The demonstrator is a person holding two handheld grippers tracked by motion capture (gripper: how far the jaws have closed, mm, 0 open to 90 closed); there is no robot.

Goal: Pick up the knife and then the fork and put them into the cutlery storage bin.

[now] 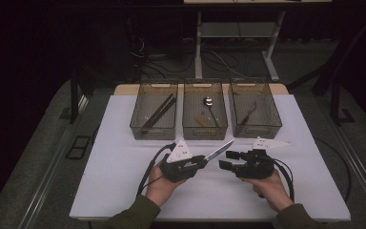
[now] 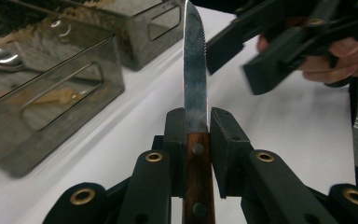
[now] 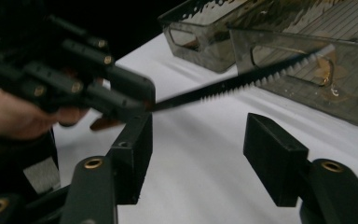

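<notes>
Steel-bladed knife [image 2: 195, 79] clamped in left tongs [image 2: 197, 122], tip toward gaping right tongs [image 3: 200, 154]

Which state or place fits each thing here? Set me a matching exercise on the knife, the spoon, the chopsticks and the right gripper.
Things:
1. knife
2. spoon
3. chopsticks
4. right gripper

Places or states:
a. lies in the left bin
b. jaws apart, nothing between them
c. clamped by its wooden handle in the left gripper
d. lies in the middle bin

Pairs: 1-c, 2-d, 3-a, 4-b
</notes>
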